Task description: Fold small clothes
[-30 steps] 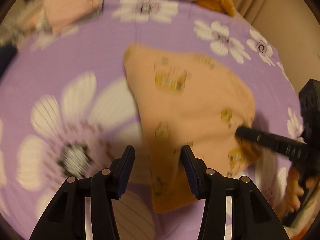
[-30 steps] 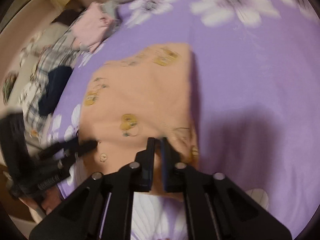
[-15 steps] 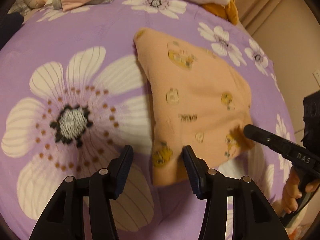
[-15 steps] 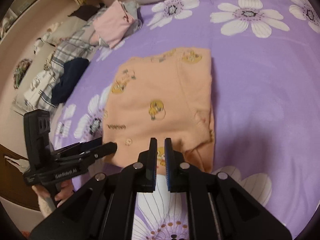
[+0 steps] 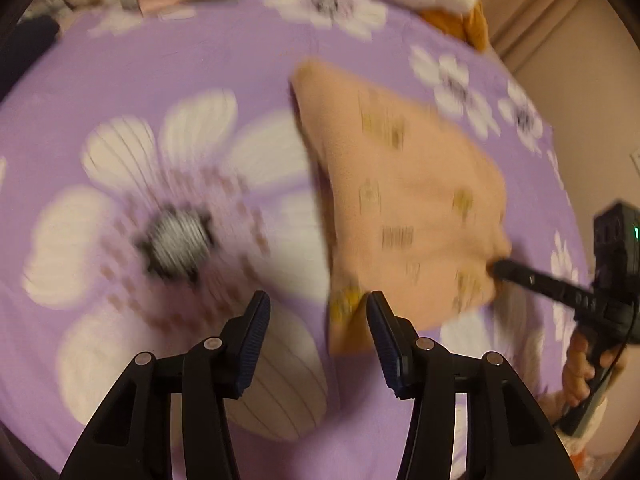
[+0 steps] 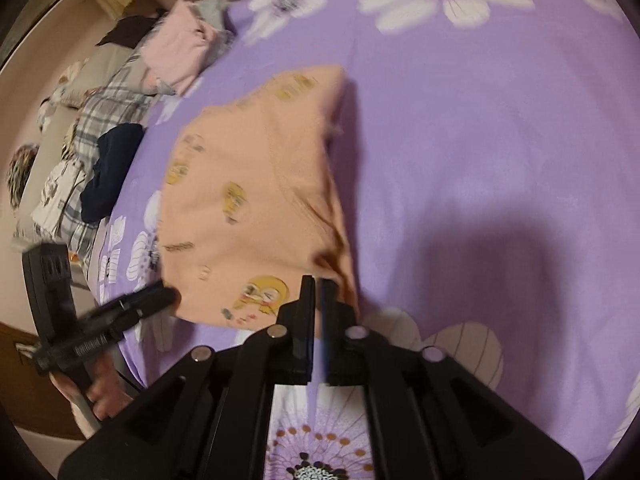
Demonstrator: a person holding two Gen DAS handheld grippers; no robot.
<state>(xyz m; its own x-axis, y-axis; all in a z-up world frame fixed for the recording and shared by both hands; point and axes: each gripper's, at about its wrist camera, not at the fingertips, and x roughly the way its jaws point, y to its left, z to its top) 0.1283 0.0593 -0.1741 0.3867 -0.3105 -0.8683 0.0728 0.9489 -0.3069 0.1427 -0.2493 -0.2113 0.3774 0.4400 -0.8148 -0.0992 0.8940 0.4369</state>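
While one peach garment [image 5: 404,200] lies on purple bed [image 6: 500,140], left hand-held gripper [image 5: 318,312] gapes empty; right hand-held gripper [image 6: 318,284] clenched on garment's edge.

Just ahead of the right gripper [image 6: 316,280], the peach garment [image 6: 256,200] is soft, matt knit cloth with printed cartoon figures. The purple bedsheet [image 6: 480,140] beneath is smooth matt fabric. Both grippers are matt black plastic; the left gripper [image 5: 316,312] has ribbed pads [image 5: 256,344].
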